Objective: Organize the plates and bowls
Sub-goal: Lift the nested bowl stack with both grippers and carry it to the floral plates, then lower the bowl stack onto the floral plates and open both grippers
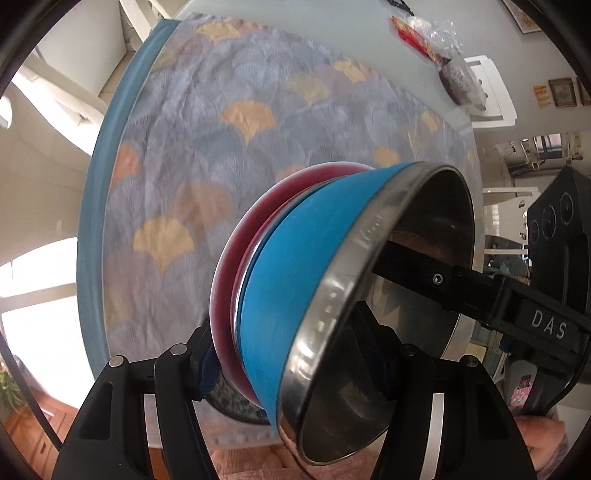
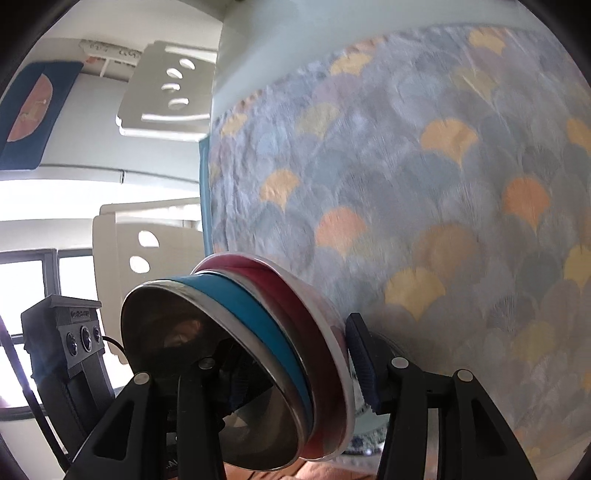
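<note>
A stack of nested bowls hangs tilted above the table: a blue bowl with a steel inside sits in a red bowl. A blue-and-white patterned dish shows just under the stack. My left gripper is shut on the stack's wall, one pad outside the red bowl and one inside the steel. My right gripper is shut on the opposite wall of the blue bowl and red bowl. Each gripper shows in the other's view: the right one, the left one.
The table wears a cloth with a fan pattern and a teal edge. Plastic-wrapped packets and a dark container lie at its far end. White chairs stand around the table.
</note>
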A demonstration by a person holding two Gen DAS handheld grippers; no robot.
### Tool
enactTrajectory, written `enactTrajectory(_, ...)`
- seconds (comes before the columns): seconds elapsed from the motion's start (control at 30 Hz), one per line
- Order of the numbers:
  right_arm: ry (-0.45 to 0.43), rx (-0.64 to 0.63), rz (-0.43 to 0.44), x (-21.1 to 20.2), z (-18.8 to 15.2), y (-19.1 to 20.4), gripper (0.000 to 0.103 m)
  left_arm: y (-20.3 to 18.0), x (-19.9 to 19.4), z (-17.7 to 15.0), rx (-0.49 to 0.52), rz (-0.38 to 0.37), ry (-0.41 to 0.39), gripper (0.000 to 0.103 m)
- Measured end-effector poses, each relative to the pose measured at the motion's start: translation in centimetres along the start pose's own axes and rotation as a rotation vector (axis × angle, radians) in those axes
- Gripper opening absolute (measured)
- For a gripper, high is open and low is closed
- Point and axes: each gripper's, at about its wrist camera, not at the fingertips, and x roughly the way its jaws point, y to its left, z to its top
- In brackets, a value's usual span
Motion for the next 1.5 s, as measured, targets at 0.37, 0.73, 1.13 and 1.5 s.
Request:
enactTrajectory(0.37,0.112,-0.052,-0.057,1.4,-3.6,-1.2,0.049,1.8,2.2,-5.0,-0.111,-0.064,0.067,0.060)
enactTrajectory(0.73,0.190,-0.078,-0.107,4.0,-6.1,-2.3,0.049,3.8,3.4,-7.4,-0.195,-0.089,0.086,0.060)
enactTrajectory(1.13,0.182,-0.060,-0.087,4.0,-6.8,-3.2,0.048,4.5,3.2,-8.0,-0.201,-0.090,0.062,0.060)
enactTrajectory(1.5,0.072,-0.213,-0.093,0.0,-7.3,-2.1,0.048,3.2,-0.4,-9.4,-0.110,-0.002,-0.042,0.060)
